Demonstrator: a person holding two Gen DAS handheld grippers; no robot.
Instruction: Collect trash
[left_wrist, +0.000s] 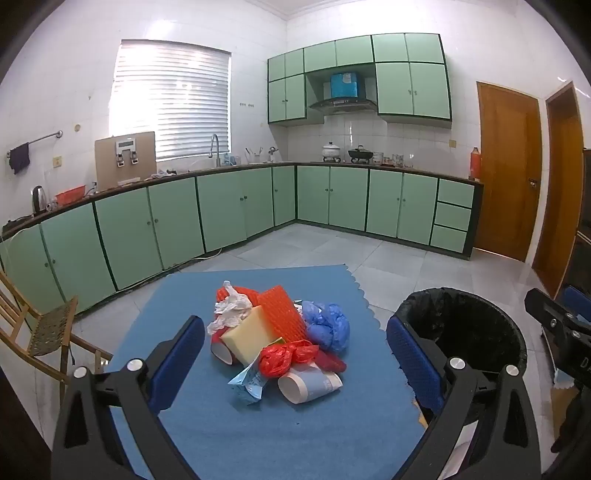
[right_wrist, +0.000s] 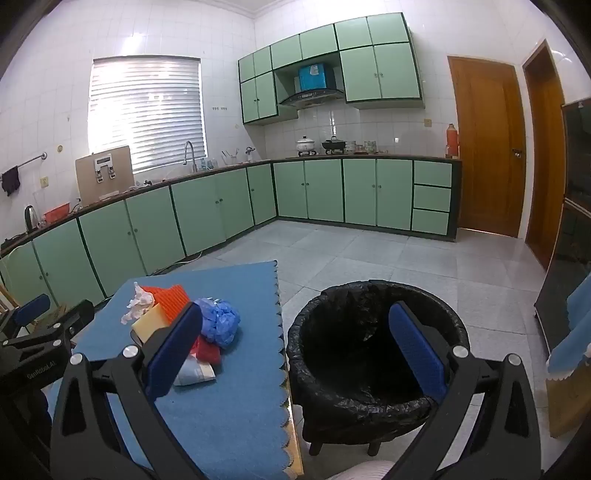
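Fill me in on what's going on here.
A person holds a gripper in each hand over a blue mat with a pile of trash: a yellow sponge, a red bag, a blue bag, crumpled paper. A bin with a black liner stands beside the table. The left gripper and right gripper are both open and empty; nothing is picked up yet.

Ahead of the fingers, mint-green cabinets line white tiled walls; bright blinds left, wooden doors right, pale floor tiles.
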